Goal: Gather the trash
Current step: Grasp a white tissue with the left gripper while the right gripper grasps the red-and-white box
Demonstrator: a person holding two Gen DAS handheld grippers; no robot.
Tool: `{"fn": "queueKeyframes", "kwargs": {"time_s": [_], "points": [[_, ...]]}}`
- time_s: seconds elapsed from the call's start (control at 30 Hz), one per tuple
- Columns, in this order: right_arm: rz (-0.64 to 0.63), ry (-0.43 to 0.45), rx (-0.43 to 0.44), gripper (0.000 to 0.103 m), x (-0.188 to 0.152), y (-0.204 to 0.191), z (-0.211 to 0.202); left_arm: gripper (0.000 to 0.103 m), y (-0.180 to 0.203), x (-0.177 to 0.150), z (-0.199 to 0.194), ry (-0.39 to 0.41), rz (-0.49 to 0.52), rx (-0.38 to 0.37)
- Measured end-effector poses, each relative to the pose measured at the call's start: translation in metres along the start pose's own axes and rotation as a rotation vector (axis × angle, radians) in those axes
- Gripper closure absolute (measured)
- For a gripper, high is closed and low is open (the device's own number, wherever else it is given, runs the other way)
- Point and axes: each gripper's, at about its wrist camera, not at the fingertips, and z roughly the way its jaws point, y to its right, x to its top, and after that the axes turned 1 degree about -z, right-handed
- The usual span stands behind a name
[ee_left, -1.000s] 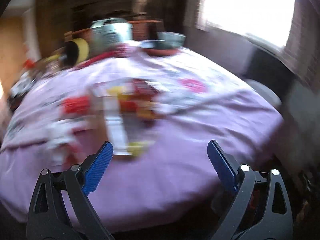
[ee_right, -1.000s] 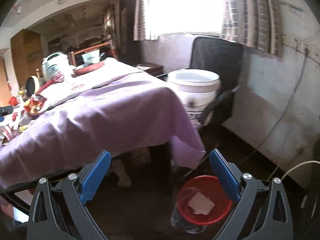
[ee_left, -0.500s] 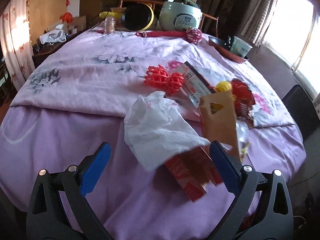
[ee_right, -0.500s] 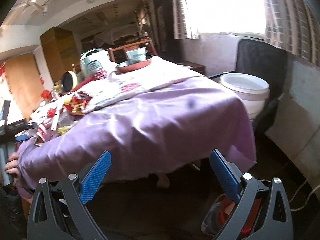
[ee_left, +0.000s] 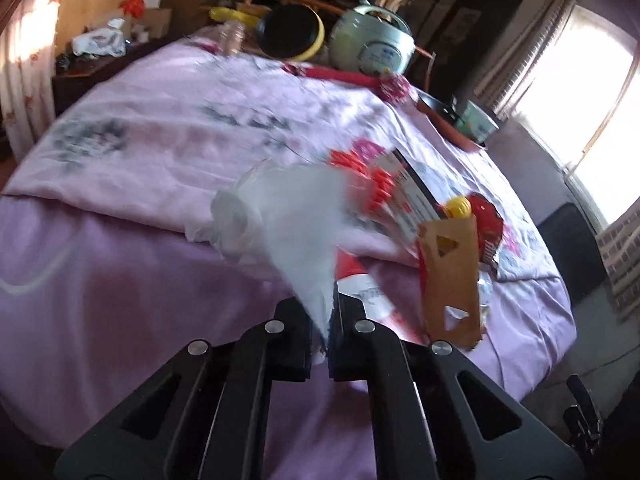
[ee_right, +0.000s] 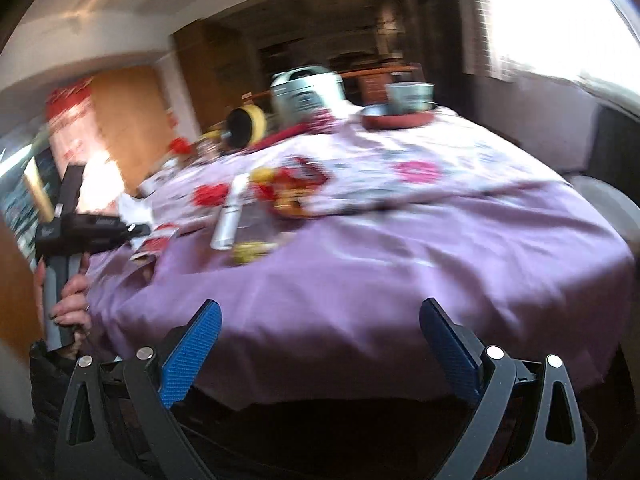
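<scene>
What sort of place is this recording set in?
Most likely a lived-in home dining room: a table under a purple floral tablecloth, a rice cooker at its far end, and a curtained window beside it.

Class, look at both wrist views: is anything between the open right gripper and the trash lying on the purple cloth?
Nothing visible blocks it. The right gripper is open, and only bare purple cloth lies between it and the trash pile. The left gripper is already shut on the white tissue.
</scene>
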Motion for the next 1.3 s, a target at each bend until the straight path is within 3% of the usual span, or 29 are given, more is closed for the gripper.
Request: {"fn": "queueKeyframes", "kwargs": {"time_s": [0.1,0.23,0.43,0.53,0.6,0.67,0.77,0.8,0.83,0.87,0.93,0.97,1.0,1.07,1.3], "points": [[-0.081,-0.022,0.074,0.006,0.012,-0.038,0.022,0.097,-0.011,-0.001,-0.006,0.015,-0.004,0.041],[-0.136,-0.065,0.185,0.006,0.024,-0.081,0.048,0.096,-0.029,-0.004,-0.006,0.003,-0.026,0.027],[-0.208,-0.114,0.248,0.006,0.036,-0.128,0.083,0.09,-0.061,-0.006,-0.011,0.0,-0.087,0.016],[-0.238,-0.126,0.269,0.01,0.042,-0.147,0.095,0.069,-0.076,-0.007,-0.012,0.004,-0.127,0.021],[-0.256,-0.132,0.272,0.011,0.045,-0.157,0.104,0.05,-0.086,-0.007,-0.015,0.018,-0.155,0.027],[-0.274,-0.136,0.261,0.011,0.048,-0.167,0.113,0.04,-0.095,-0.006,-0.017,0.027,-0.187,0.019],[-0.292,-0.152,0.215,0.012,0.048,-0.174,0.129,0.037,-0.101,-0.002,-0.015,0.022,-0.213,0.001],[-0.29,-0.163,0.208,0.013,0.048,-0.175,0.135,0.037,-0.102,-0.001,-0.013,0.018,-0.218,0.006],[-0.289,-0.174,0.203,0.022,0.047,-0.176,0.141,0.037,-0.102,0.0,-0.012,0.018,-0.22,0.011],[-0.288,-0.191,0.199,0.045,0.045,-0.178,0.145,0.041,-0.103,0.001,-0.011,0.021,-0.22,0.017],[-0.268,-0.224,0.212,0.078,0.043,-0.175,0.152,0.061,-0.102,0.0,-0.013,0.038,-0.214,0.025],[-0.252,-0.22,0.218,0.101,0.043,-0.172,0.151,0.079,-0.101,0.0,-0.014,0.041,-0.206,0.025],[-0.232,-0.223,0.237,0.101,0.045,-0.168,0.15,0.09,-0.099,0.0,-0.016,0.044,-0.191,0.016],[-0.201,-0.198,0.255,0.101,0.047,-0.161,0.143,0.095,-0.094,-0.001,-0.021,0.059,-0.172,0.014],[-0.178,-0.096,0.263,0.101,0.058,-0.144,0.101,0.096,-0.058,0.0,-0.047,0.105,-0.074,-0.029]]}}
